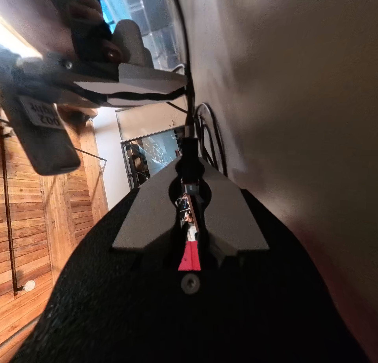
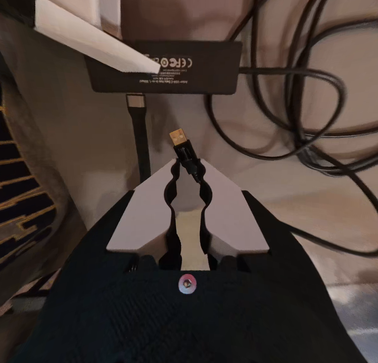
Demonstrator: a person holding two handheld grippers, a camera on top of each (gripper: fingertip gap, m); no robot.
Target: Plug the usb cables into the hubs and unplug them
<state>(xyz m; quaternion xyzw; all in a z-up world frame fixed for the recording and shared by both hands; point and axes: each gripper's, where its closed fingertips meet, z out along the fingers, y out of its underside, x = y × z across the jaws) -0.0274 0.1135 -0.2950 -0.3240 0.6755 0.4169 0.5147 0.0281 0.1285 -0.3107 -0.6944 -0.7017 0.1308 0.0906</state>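
One hub (image 2: 163, 66) shows in the right wrist view, a flat black bar lying on the beige table (image 2: 266, 220), with printed markings on the face turned up. One flat black cable with a silver plug (image 2: 136, 101) sits right at its near edge; can't tell if it's fully seated. From the hub's right end a thin black lead runs off into a loose tangle of black cables (image 2: 306, 118), several loops, too jumbled to count.

The right gripper (image 2: 188, 163) is clamped on one black USB cable (image 2: 185, 150), pinching the plug body at the fingertips. Its gold metal end points toward the hub but sits clear of it, not touching, and tilts a bit left.

The left gripper (image 1: 190, 165) comes in from the upper left of that view, one pale finger (image 2: 98, 40) lying across the hub's left part. In its own view it's closed tight on something black and narrow (image 1: 189, 148) edge-on beside the table, with a black cord running on from it; presumably that's the hub, but the picture is too blurry to be sure. The other gripper shows there too, upper left, along with wood-plank flooring (image 1: 41, 210).
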